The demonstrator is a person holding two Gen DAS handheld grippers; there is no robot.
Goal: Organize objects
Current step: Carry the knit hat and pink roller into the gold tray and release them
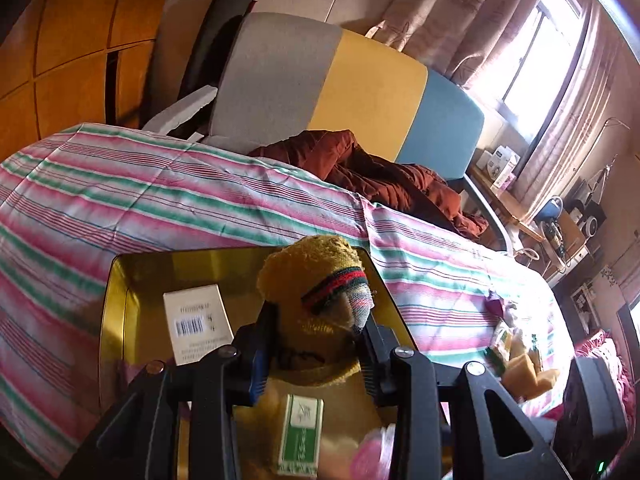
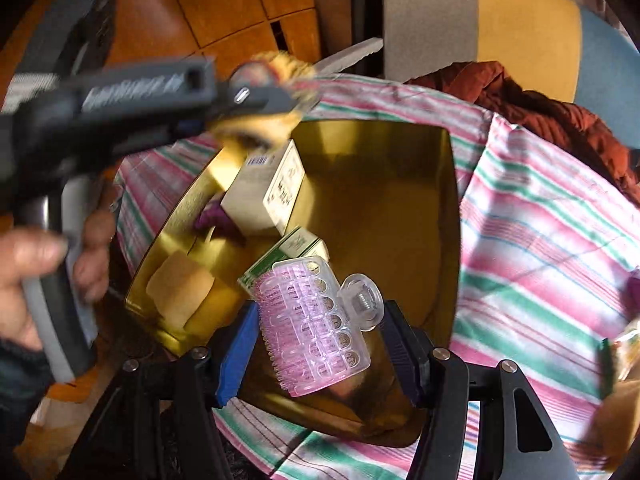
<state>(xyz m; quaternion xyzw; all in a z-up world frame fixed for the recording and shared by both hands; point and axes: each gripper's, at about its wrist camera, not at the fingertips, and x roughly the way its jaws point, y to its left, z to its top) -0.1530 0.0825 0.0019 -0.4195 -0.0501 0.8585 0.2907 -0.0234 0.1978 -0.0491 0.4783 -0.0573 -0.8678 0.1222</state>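
Observation:
My left gripper (image 1: 316, 334) is shut on a mustard knitted sock (image 1: 316, 276) with a red, green and black band, and holds it over the far left part of an open gold tin (image 1: 120, 280). The right wrist view shows the same left gripper (image 2: 276, 100) and sock (image 2: 260, 128), blurred, above the gold tin (image 2: 380, 200). My right gripper (image 2: 318, 344) is shut on a pink hair roller (image 2: 312, 320) with a clear clip, just above the tin's near edge. Inside lie a white barcoded box (image 2: 268, 188), a green-and-white box (image 2: 288, 252) and a yellow sponge (image 2: 180, 288).
The tin rests on a pink, green and white striped sheet (image 1: 200, 200). A rust-brown jacket (image 1: 380, 176) lies behind it, against a grey, yellow and blue padded back (image 1: 360, 88). Snack packets (image 1: 520, 360) lie on the sheet to the right. A hand (image 2: 32, 260) grips the left tool's handle.

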